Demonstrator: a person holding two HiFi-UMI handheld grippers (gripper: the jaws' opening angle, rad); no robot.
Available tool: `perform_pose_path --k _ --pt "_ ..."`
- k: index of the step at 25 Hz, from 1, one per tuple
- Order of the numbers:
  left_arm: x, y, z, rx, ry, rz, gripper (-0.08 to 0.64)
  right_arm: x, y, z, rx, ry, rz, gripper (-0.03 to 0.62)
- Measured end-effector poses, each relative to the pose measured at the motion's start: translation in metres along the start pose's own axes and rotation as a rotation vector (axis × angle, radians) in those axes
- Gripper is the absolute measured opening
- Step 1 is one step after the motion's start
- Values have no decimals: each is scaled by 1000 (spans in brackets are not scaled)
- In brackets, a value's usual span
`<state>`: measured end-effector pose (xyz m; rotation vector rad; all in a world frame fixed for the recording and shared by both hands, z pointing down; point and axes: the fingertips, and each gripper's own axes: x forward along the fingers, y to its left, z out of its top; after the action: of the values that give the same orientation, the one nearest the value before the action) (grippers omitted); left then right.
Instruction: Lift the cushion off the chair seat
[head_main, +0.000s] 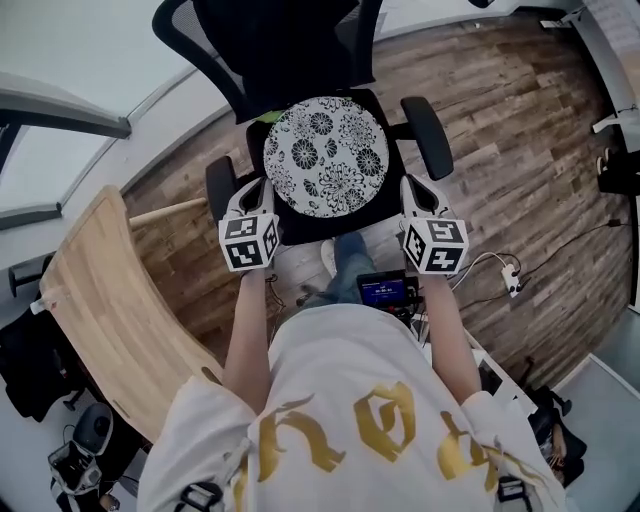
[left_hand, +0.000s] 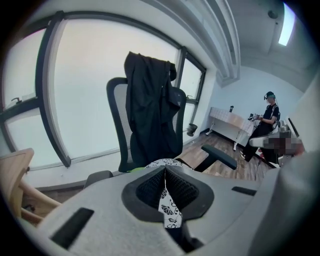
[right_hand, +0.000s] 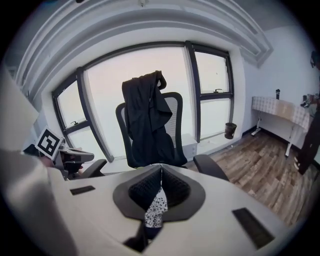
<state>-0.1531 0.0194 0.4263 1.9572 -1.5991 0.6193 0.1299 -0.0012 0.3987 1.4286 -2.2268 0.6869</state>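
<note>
– Black-and-white flowered cushion (head_main: 326, 155): position?
– Over the chair seat (head_main: 305, 228), between the two claws. Whether it clears the seat cannot be told.
– Left claw (left_hand: 165, 172)?
– Pressed together, pinching the cushion's edge. Patterned cloth shows between the pads (left_hand: 150, 187).
– Right claw (right_hand: 161, 172)?
– Likewise closed on the opposite edge, a fold of the same cloth nipped in it.
– Beyond the claws?
– Backrest (left_hand: 114, 125) with a black jacket (left_hand: 150, 110) draped over it. An armrest (head_main: 428, 135) sits just outside the right claw.
</note>
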Motion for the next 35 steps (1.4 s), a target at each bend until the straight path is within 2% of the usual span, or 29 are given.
perform_pose_path --k 8,13,22,27,35 --pt "15 10 -6 -64 22 33 11 28 -16 -10 -22 60 -17 12" --pt "33 7 -6 -91 43 34 11 53 -22 -13 -36 107 4 12" --pt "54 22 -9 -133 74 80 11 92 -28 -16 -69 172 39 12" --pt "70 30 -21 -164 111 88 11 114 -27 -30 -66 233 71 12" --pt "106 43 -55 -207 203 118 12 150 -40 -58 -114 306 45 14"
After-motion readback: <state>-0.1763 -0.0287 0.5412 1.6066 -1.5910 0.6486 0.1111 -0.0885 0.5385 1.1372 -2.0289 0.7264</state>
